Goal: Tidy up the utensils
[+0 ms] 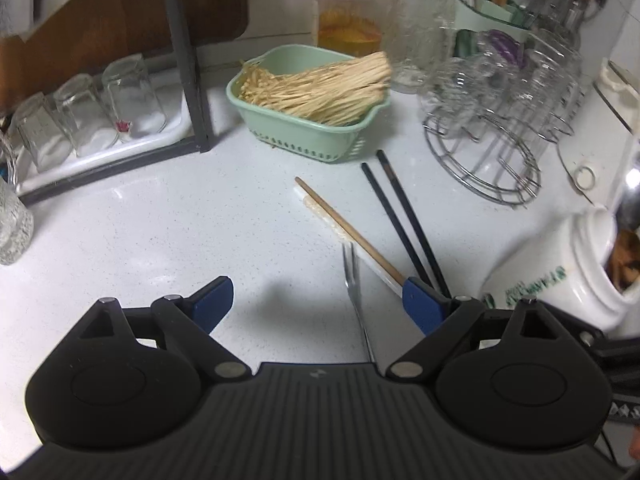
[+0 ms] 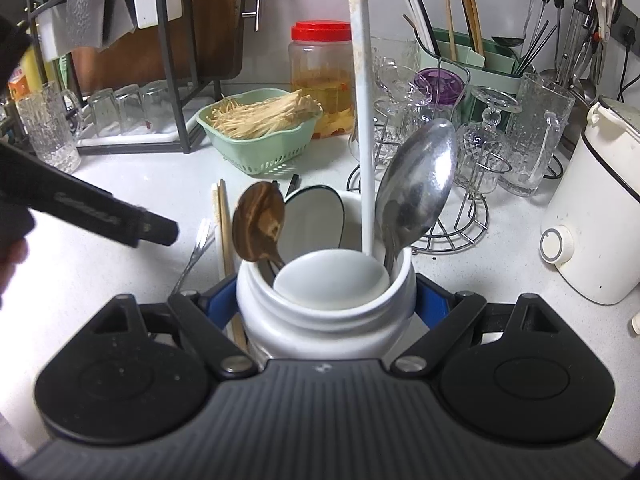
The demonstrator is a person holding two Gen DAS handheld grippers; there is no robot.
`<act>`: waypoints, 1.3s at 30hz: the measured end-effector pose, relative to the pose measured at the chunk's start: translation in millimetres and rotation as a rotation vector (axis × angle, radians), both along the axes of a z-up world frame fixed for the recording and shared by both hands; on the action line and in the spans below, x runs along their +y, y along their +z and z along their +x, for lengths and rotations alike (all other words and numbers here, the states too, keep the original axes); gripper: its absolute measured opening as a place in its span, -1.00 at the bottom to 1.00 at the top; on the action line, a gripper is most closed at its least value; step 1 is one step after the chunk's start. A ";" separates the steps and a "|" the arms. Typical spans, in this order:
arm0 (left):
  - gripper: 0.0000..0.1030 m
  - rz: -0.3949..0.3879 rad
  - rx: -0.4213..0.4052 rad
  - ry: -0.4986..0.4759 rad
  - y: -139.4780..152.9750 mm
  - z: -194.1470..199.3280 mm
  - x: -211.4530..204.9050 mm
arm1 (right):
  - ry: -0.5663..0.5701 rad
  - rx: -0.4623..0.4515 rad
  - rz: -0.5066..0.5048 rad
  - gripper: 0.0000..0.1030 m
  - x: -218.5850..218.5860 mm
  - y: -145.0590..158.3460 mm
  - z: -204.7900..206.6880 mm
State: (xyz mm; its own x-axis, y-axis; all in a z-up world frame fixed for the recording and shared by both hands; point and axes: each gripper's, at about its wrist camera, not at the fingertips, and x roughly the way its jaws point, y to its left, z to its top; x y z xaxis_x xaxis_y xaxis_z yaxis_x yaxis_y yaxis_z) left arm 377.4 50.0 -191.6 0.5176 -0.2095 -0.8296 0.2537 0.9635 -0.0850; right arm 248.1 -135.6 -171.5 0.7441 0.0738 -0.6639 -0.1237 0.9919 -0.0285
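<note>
In the left wrist view my left gripper [image 1: 320, 304] hangs open low over the white counter, nothing between its blue pads. A metal fork [image 1: 354, 280] lies between the jaws, close to the right pad. Beyond it lie a wooden chopstick [image 1: 344, 228] on a white one and a black pair [image 1: 404, 220]. My right gripper [image 2: 326, 308] is shut on a white ceramic jar [image 2: 324, 320], one pad on each side. The jar holds a brown spoon [image 2: 260, 228], a steel spoon [image 2: 416, 184], a white ladle [image 2: 332, 280] and a long white handle [image 2: 364, 120]. The jar [image 1: 560, 276] shows at the right of the left view.
A green basket of thin wooden sticks [image 1: 308, 108] stands behind the chopsticks, a red-lidded jar [image 1: 352, 8] behind it. A wire rack of glasses [image 1: 480, 160] fills the right. Upturned glasses on a white tray [image 1: 80, 120] stand left, by a black frame. A white appliance [image 2: 592, 208] stands far right.
</note>
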 end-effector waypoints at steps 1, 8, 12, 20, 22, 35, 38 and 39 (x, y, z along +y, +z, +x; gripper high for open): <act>0.78 -0.001 -0.004 0.004 -2.6 3.3 0.0 | 0.000 0.005 -0.002 0.76 0.4 0.2 0.7; 0.18 -0.028 0.002 -0.007 -16.3 21.2 -7.4 | -0.002 0.024 -0.019 0.77 3.1 0.4 3.6; -0.15 -0.031 -0.005 -0.017 -24.0 23.1 -16.9 | -0.001 0.032 -0.030 0.77 4.3 0.1 5.3; -0.46 -0.043 0.007 -0.028 -36.9 25.4 -31.4 | -0.005 0.046 -0.033 0.78 5.0 -1.4 8.0; -0.51 -0.026 0.006 -0.038 -37.6 26.9 -34.8 | -0.004 0.050 -0.032 0.78 4.7 -1.4 8.4; -0.82 0.005 0.043 -0.009 -38.4 35.3 -39.6 | 0.003 0.056 -0.027 0.78 3.8 -2.2 10.2; -0.82 -0.020 0.057 -0.005 -37.4 35.5 -36.8 | 0.005 0.053 -0.028 0.78 3.8 -2.3 10.1; -0.82 -0.022 0.054 -0.006 -35.8 34.6 -36.0 | 0.006 0.051 -0.028 0.78 3.7 -2.6 9.9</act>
State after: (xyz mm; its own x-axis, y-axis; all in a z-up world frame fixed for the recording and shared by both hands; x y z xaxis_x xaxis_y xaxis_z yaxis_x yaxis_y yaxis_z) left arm 412.0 14.1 -227.4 0.4708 -0.2304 -0.8516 0.2537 0.9599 -0.1195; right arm 258.1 -131.9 -174.1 0.7089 0.0583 -0.7029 -0.1312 0.9901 -0.0502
